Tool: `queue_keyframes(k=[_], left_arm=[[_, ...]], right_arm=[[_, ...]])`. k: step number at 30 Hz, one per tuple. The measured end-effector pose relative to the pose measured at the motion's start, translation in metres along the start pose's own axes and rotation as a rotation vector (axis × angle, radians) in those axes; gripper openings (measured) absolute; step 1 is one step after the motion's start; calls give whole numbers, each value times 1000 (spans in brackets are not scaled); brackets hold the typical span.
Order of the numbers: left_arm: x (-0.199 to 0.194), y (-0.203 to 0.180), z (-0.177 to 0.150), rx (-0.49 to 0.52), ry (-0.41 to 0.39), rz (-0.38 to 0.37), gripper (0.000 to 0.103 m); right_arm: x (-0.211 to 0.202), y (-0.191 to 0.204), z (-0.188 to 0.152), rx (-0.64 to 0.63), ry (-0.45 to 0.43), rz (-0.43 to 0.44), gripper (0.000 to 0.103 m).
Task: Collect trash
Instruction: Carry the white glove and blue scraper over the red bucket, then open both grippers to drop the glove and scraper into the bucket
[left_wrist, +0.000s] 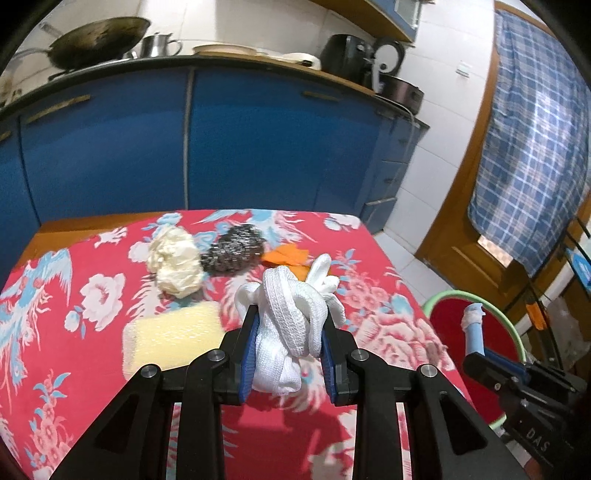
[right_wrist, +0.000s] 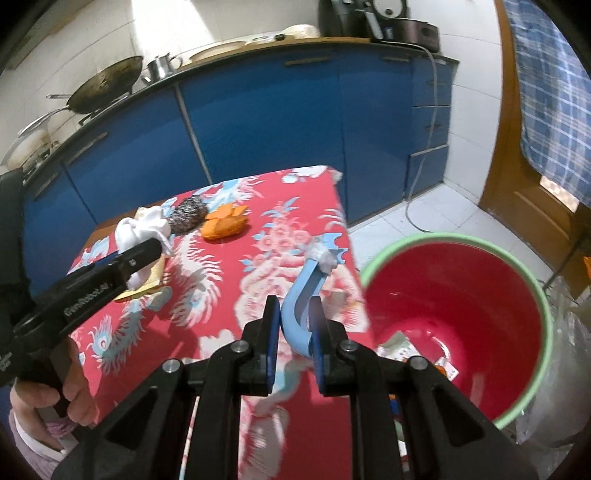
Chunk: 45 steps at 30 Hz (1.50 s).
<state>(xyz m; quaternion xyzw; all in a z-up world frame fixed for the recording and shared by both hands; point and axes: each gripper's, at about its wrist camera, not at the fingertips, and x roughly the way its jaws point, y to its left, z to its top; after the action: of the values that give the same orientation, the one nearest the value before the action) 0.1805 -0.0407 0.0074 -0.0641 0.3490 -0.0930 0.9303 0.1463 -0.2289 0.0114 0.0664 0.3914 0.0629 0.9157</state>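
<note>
- Gripping a bundled white cloth (left_wrist: 291, 325), the left gripper (left_wrist: 289, 354) has both blue pads pressed into its sides; bundle sticks up and forward past the fingertips, lifted off the red floral tablecloth (left_wrist: 74, 369).
- Left of that gripper, just beside its left finger: yellow sponge (left_wrist: 173, 339) flat on the cloth.
- Ahead and left of it: crumpled cream paper wad (left_wrist: 175, 262), touching or nearly touching the steel wool scrubber (left_wrist: 234, 249) on its right.
- Straight ahead, just behind the white bundle: orange scrap (left_wrist: 286, 256), partly hidden by the bundle.
- Far right of the left gripper, off the table edge: red bucket with green rim (left_wrist: 439, 295), low beside the table.
- Right wrist view, far left: left gripper with the white cloth seen side-on, person's hand (right_wrist: 55, 391) on its handle.
- Ahead-left of the right gripper: scrubber and orange scrap lying side by side on the tablecloth.
- Right gripper (right_wrist: 293, 325) clenched on a curved light-blue plastic piece (right_wrist: 301, 302); piece rises forward from between the fingers, white wadding (right_wrist: 323, 256) wrapped near its notched tip.
- Piece is held over the table's right edge, close to the bucket rim, not over the opening.
- Right of the right gripper: the bucket, mouth open, paper scraps (right_wrist: 397, 349) at its bottom.
- Far right, past the bucket: clear plastic bag (right_wrist: 565, 369), blurred.
</note>
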Motion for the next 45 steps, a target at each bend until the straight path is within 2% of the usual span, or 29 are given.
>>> queue_keyframes(k=[12,20,25,40,44,45], left_arm=[[-7,-53,-3,70,48,-98,30],[-5,-89,-11,121,80,-137,30],[1,-108,-15,154,104,-150,31],[26,-172,-33,257,186,-213,31],[32,-186,-34,274,199,-233,34],[34,-190,-34,277,206,-227,38]], right_arm=[[-12,-66,-21,133,11,-65,18],[-10,-95,-31,190,14,-91,19],[-10,-113,-37,240,16,-93,31],[-39,-161,-53,345,-39,-138,35],[-44,-173,-60,374,-44,-151,36],[-45,-176,-62,381,-44,-152,36]])
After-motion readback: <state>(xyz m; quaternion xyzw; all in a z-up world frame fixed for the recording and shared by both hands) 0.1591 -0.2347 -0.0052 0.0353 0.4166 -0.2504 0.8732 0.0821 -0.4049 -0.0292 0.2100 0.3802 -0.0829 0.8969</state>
